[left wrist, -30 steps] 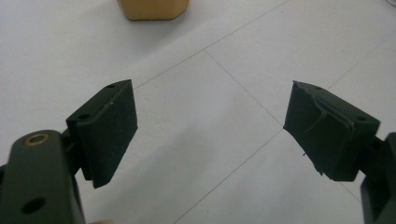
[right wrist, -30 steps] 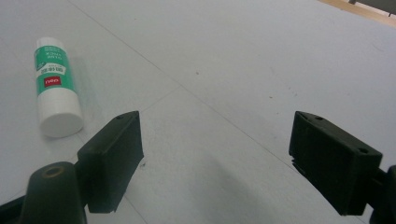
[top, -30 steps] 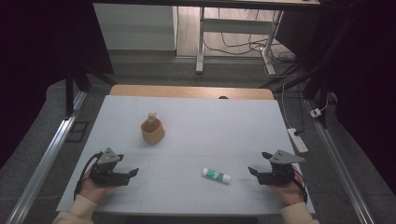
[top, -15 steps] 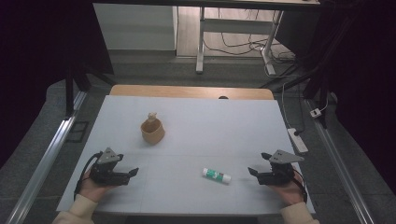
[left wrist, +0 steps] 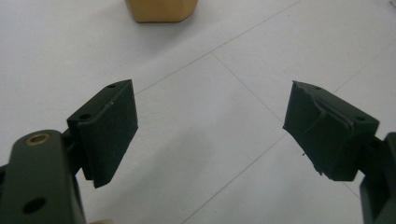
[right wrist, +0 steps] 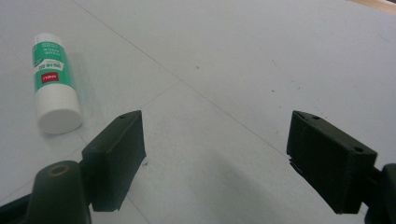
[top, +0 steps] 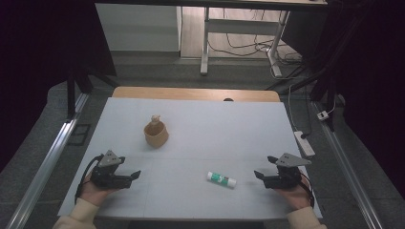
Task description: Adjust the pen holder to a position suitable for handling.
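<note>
A white glue stick with a green label (top: 221,179) lies on its side on the white table (top: 200,133), between the two hands and nearer the right one. In the right gripper view the glue stick (right wrist: 52,83) lies ahead and to the left of the jaws. A tan wooden cup (top: 156,134) with a small piece standing in it sits left of centre, and its base (left wrist: 160,9) shows at the top of the left gripper view. My left gripper (top: 134,175) (left wrist: 210,126) rests open at the front left. My right gripper (top: 258,175) (right wrist: 215,149) rests open at the front right, nothing between its jaws.
A wooden strip (top: 196,94) runs along the table's far edge. Metal rails (top: 43,169) flank both sides. A white power strip (top: 304,143) lies on the floor to the right, with desk legs and cables (top: 239,43) beyond.
</note>
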`<state>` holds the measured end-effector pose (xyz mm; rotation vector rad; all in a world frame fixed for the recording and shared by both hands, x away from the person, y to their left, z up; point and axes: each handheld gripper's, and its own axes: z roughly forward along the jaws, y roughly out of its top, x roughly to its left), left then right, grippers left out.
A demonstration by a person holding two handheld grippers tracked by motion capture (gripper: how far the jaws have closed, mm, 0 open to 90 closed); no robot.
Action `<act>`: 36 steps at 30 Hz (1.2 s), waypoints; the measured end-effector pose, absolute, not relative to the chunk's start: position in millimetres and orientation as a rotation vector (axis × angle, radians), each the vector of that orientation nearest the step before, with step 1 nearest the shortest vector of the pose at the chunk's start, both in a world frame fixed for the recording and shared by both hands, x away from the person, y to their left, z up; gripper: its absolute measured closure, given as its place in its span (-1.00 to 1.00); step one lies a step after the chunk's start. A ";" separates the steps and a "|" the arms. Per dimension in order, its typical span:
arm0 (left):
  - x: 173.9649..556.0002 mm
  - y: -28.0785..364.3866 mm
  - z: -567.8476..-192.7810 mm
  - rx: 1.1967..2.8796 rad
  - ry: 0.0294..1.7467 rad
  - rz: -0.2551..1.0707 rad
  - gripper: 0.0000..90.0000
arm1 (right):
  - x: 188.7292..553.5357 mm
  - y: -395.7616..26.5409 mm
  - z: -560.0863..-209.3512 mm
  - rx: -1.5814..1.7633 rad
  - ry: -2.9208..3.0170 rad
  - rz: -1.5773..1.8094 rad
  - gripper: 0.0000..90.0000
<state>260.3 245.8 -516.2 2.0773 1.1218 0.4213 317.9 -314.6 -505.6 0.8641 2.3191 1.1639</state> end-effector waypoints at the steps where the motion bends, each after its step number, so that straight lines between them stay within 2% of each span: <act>1: 260.5 245.9 -516.1 2.077 1.122 0.422 -0.63 | 318.0 -314.7 -505.6 0.865 2.319 1.164 -0.57; 11: 269.4 243.1 -510.5 2.079 1.124 0.418 -0.63 | 319.5 -316.1 -505.4 0.874 2.316 1.170 -0.57; 36: 314.8 240.9 -458.8 2.042 1.110 0.435 -0.50 | 319.0 -319.2 -502.9 0.897 2.291 1.191 -0.56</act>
